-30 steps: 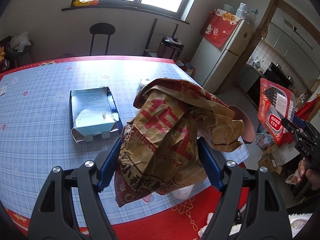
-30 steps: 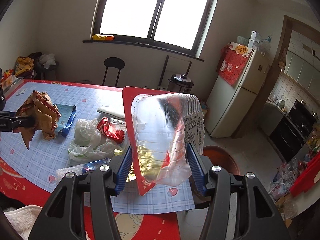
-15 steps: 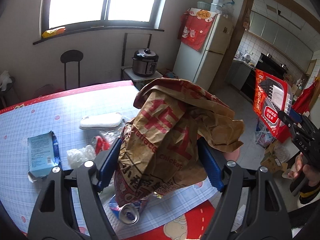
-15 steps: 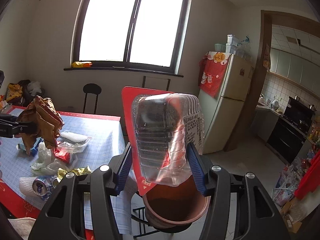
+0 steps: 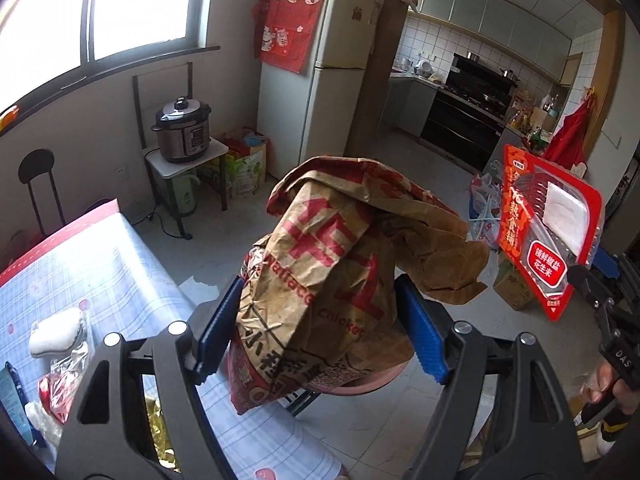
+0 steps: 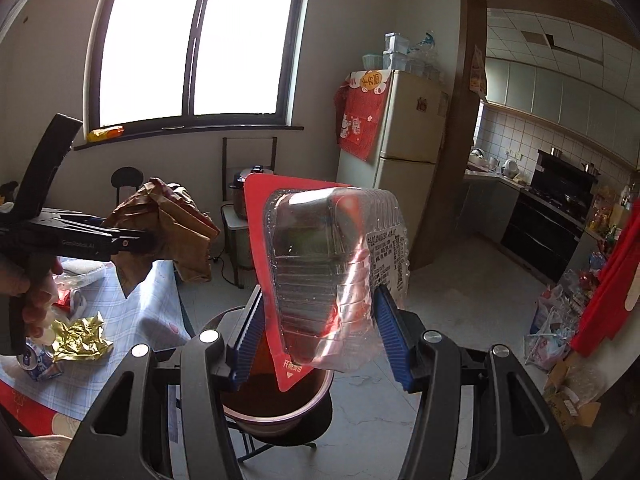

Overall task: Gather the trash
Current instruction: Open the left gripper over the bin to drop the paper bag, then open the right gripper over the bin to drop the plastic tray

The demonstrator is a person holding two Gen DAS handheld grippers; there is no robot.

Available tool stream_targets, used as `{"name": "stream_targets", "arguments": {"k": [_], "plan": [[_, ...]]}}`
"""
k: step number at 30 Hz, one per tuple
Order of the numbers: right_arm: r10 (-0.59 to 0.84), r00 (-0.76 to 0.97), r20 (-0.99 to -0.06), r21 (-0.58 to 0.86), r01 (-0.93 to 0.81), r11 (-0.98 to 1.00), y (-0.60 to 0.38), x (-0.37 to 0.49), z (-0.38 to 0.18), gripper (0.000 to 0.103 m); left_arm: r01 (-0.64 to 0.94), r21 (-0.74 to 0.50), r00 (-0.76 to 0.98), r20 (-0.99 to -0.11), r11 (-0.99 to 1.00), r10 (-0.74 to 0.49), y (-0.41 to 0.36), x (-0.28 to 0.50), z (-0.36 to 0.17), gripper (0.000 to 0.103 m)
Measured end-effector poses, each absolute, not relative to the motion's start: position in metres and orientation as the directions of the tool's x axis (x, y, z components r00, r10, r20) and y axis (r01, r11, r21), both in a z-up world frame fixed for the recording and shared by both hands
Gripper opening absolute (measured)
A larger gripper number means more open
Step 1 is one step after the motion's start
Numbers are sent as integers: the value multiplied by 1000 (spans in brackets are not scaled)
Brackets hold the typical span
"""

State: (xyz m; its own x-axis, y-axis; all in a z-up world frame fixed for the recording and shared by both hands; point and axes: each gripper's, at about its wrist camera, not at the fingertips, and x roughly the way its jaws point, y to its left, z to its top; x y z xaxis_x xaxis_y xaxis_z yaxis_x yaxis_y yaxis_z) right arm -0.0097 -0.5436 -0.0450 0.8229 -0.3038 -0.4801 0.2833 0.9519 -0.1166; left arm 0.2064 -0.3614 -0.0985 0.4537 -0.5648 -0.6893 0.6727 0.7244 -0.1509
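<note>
- On the table (image 6: 132, 312) with the blue checked cloth, at the left of the right wrist view, lie crumpled gold foil (image 6: 80, 338) and a drink can (image 6: 34, 360).
- The left gripper (image 5: 320, 332), held by a hand (image 6: 34, 292), has its blue pads clamped on a crumpled brown paper bag (image 5: 328, 264) with red print, carried past the table edge.
- Below both loads stands a round pinkish bin (image 6: 280, 404) on a dark stool.
- The right gripper (image 6: 320, 336) grasps a clear plastic tray (image 6: 332, 264) with a red card backing, upright directly over the bin.
- Behind stand a cooker (image 5: 182, 130) on a small stand and a fridge (image 5: 320, 76).
</note>
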Motion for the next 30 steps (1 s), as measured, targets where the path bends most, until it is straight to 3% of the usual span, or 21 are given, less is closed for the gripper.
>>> {"name": "stream_targets", "arguments": {"k": [7, 10, 12, 14, 24, 30], "plan": [[-363, 791, -493, -113, 355, 928, -569, -29, -56, 54, 708, -139, 415, -712, 692, -567, -436, 227, -117, 78], [-372, 779, -504, -112, 369, 923, -578, -29, -61, 54, 718, -151, 406, -701, 679, -586, -446, 233, -119, 85], [-373, 775, -510, -113, 369, 923, -579, -27, -63, 54, 711, -155, 421, -687, 686, -591, -449, 237, -118, 97], [-369, 776, -512, -112, 366, 924, -580, -25, -63, 54, 697, -165, 434, -678, 698, -594, -447, 241, -115, 97], [-330, 813, -480, -102, 322, 941, -568, -6, -55, 55, 570, -177, 559, -633, 803, -536, -363, 237, -82, 97], [-273, 838, -472, -89, 263, 961, -555, 20, -56, 55, 454, -123, 675, -598, 882, -431, -284, 214, -67, 97]]}}
